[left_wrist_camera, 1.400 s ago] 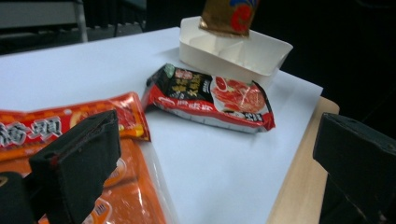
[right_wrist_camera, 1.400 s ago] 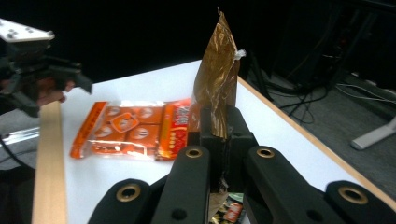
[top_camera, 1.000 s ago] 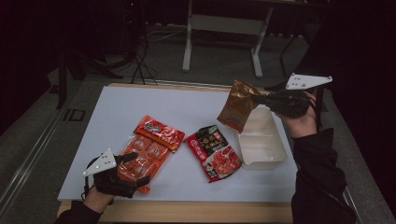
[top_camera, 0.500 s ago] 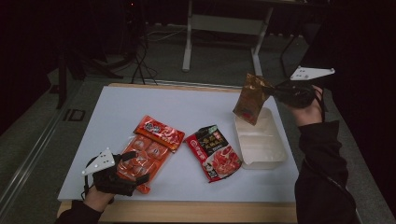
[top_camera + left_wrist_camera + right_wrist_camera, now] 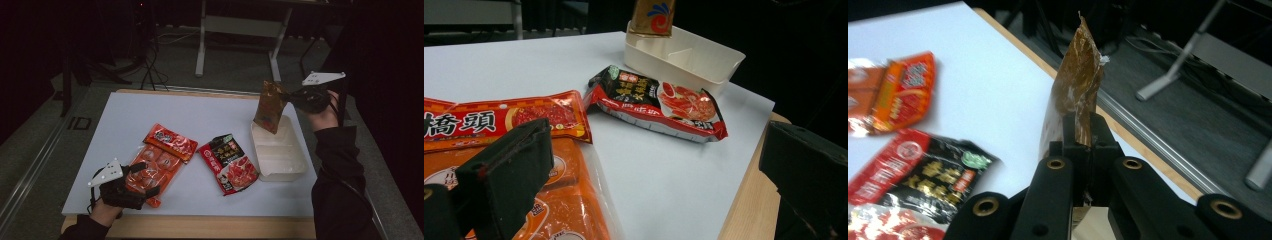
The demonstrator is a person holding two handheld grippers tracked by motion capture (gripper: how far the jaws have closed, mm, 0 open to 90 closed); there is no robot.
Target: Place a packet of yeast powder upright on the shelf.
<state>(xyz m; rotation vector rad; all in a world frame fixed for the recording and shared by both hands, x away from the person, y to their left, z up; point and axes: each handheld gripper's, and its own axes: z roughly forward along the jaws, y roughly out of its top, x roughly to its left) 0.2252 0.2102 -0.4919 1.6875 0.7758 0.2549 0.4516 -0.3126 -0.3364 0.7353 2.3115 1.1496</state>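
Observation:
A brown sauce packet (image 5: 270, 107) hangs upright over the far end of the white divided tray (image 5: 292, 167), pinched at its top edge by my right gripper (image 5: 294, 96). In the right gripper view the jaws of that gripper (image 5: 1082, 135) are shut on the brown packet (image 5: 1078, 85). My left gripper (image 5: 142, 181) sits at the near left of the table, open, one jaw over the orange packets (image 5: 165, 150). In the left gripper view the left gripper (image 5: 659, 175) stands wide apart with nothing gripped, beside the orange packet (image 5: 564, 210).
A red-and-black packet (image 5: 230, 162) lies flat between the orange packets and the tray, also visible as the red-and-black packet (image 5: 659, 102) in front of the tray (image 5: 684, 55). A white mat (image 5: 210, 115) covers the table, with a wooden edge (image 5: 210, 227) along the near side.
The right gripper has shifted a little and lowered with the brown packet, which has swung from tilted to hanging upright over the tray's far end. The left gripper has stayed put.

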